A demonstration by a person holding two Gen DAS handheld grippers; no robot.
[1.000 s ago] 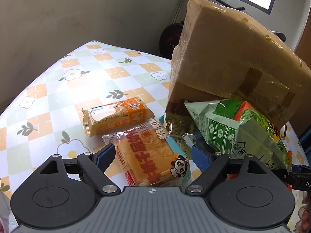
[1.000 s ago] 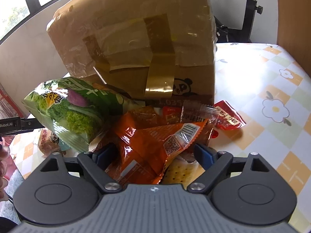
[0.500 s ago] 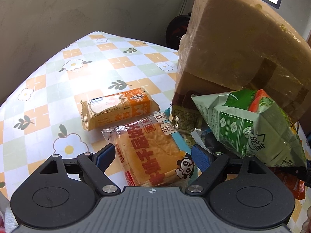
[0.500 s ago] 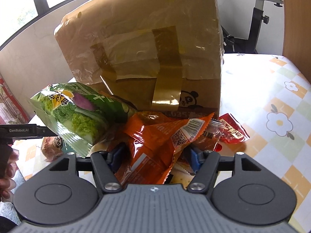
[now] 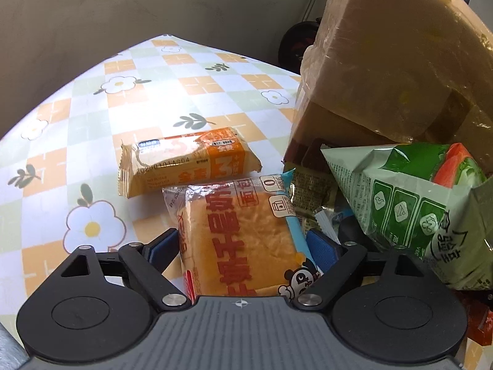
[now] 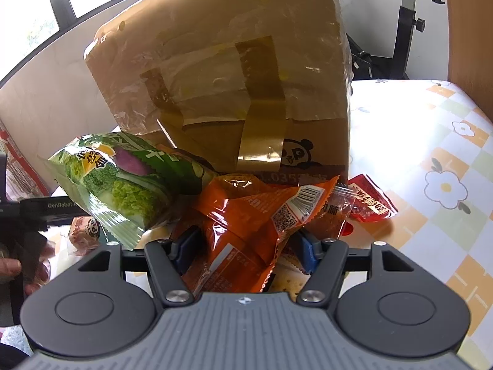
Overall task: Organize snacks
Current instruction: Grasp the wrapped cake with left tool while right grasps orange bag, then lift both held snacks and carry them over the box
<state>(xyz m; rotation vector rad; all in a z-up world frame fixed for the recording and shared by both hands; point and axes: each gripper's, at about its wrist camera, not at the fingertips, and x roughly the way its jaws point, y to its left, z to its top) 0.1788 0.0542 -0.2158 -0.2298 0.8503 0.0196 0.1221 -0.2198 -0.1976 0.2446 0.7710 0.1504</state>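
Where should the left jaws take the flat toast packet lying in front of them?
Grip the toast packet across its two long edges, coming in low from its near end. It lies flat, lengthwise between the left gripper's open jaws, clear of the orange bar.

Sunlit window (image 6: 46, 9) behind a floral tablecloth (image 5: 92, 117).
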